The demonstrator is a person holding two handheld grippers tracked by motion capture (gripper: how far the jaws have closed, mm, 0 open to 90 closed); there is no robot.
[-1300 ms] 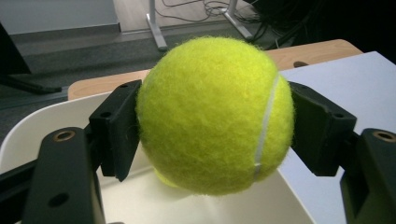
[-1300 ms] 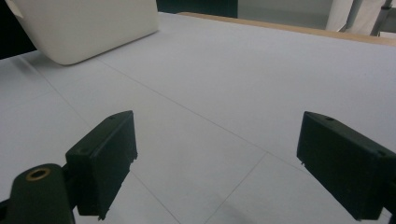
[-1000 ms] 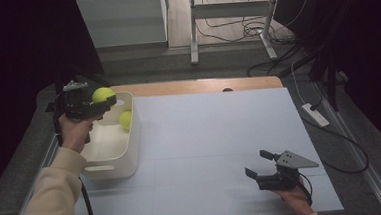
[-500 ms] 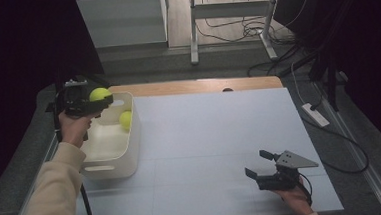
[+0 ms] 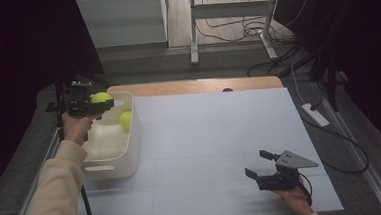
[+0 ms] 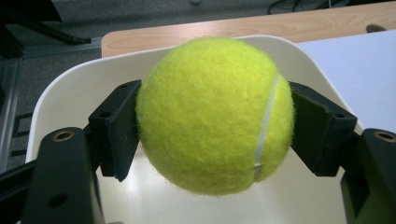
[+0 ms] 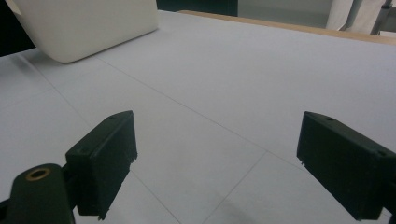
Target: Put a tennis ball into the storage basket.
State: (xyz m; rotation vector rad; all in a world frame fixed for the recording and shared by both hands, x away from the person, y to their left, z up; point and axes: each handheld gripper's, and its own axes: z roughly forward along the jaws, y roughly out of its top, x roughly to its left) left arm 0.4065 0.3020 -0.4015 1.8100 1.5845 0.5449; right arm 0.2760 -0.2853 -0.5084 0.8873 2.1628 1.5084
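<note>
My left gripper (image 5: 98, 102) is shut on a yellow-green tennis ball (image 5: 101, 98) and holds it above the far left part of a white tub (image 5: 113, 165). In the left gripper view the ball (image 6: 215, 114) is pinched between both black jaws, with the tub's rim (image 6: 70, 79) behind it. A second tennis ball (image 5: 125, 120) lies inside the tub against its right wall. My right gripper (image 5: 260, 166) rests low at the near right of the table, open, with nothing between its fingers (image 7: 105, 158).
A pale sheet (image 5: 215, 136) covers the table, and a strip of bare wood (image 5: 197, 86) runs along the far edge. A power strip (image 5: 315, 115) and cables lie off the right side. The tub's corner (image 7: 88, 28) appears in the right gripper view.
The left gripper with its ball has drifted slightly left and toward the tub's far end. The right gripper has stayed still.
</note>
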